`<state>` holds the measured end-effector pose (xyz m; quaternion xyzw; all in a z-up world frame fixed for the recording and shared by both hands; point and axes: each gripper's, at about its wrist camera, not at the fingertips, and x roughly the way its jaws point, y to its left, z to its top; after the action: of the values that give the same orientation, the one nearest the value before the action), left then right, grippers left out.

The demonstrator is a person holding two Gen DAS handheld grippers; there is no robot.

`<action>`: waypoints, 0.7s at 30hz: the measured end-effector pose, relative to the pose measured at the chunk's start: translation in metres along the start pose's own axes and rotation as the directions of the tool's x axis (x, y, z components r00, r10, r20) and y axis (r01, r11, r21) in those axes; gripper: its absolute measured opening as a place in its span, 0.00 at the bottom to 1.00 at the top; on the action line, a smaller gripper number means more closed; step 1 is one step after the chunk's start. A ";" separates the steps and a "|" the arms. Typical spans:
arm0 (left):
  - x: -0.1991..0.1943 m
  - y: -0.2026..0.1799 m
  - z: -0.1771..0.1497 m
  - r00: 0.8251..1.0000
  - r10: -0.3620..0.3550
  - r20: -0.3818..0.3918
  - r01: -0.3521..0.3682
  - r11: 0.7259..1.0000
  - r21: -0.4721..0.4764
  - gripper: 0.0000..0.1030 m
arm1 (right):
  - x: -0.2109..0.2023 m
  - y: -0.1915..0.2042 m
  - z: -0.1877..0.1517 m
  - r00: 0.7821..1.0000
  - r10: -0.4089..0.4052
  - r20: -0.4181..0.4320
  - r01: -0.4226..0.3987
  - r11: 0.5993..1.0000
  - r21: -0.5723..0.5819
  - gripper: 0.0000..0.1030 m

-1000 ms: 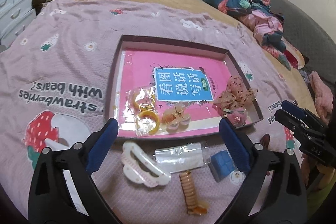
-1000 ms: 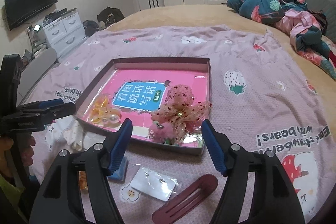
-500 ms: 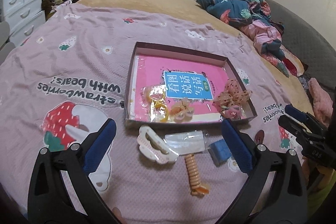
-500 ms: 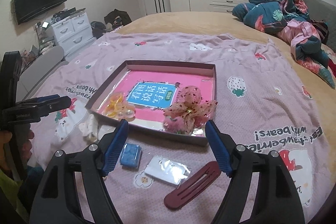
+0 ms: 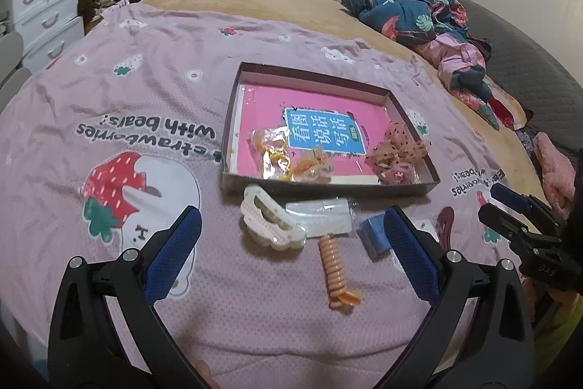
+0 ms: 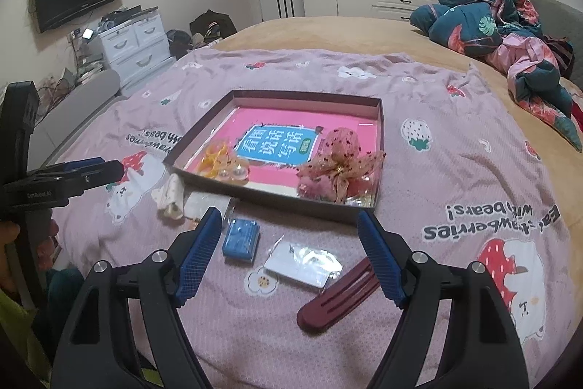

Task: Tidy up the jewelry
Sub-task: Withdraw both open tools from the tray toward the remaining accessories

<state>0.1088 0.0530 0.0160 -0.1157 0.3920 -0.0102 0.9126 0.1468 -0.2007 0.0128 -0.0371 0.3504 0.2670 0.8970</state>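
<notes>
The bed (image 5: pixel 109 104) (pink strawberry blanket) carries a shallow box (image 5: pixel 328 186) and loose hair clips (image 5: pixel 271 223).

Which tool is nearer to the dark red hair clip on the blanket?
Right. The dark red hair clip lies just ahead of the right tool, by its right finger. The left tool is off to the clip's left.

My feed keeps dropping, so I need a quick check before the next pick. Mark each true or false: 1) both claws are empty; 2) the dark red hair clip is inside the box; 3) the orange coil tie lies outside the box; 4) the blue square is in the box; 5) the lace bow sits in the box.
1) True: left claw and right claw hold nothing.
2) False: the dark red hair clip lies on the blanket, outside the box.
3) True: orange coil tie.
4) False: the blue square lies on the blanket.
5) True: lace bow.
</notes>
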 end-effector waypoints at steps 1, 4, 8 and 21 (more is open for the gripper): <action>-0.001 -0.001 -0.002 1.000 0.001 -0.001 -0.001 1.000 0.002 0.91 | 0.000 0.000 -0.001 1.000 0.002 -0.002 -0.002 1.000 -0.001 0.74; -0.002 -0.002 -0.008 1.000 0.002 -0.003 -0.002 1.000 0.008 0.91 | -0.001 0.001 -0.006 1.000 0.004 -0.009 -0.004 1.000 -0.012 0.74; -0.003 -0.005 -0.017 1.000 0.003 -0.008 -0.003 1.000 0.011 0.91 | -0.003 0.002 -0.013 1.000 0.009 -0.017 -0.009 1.000 -0.018 0.75; 0.008 -0.018 -0.040 0.998 -0.002 -0.057 0.003 1.000 0.031 0.91 | 0.002 0.000 -0.034 0.998 0.017 -0.053 -0.018 0.999 -0.031 0.76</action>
<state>0.0865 0.0266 -0.0125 -0.1019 0.4174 -0.0206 0.9028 0.1276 -0.2088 -0.0144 -0.0551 0.3699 0.2792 0.8844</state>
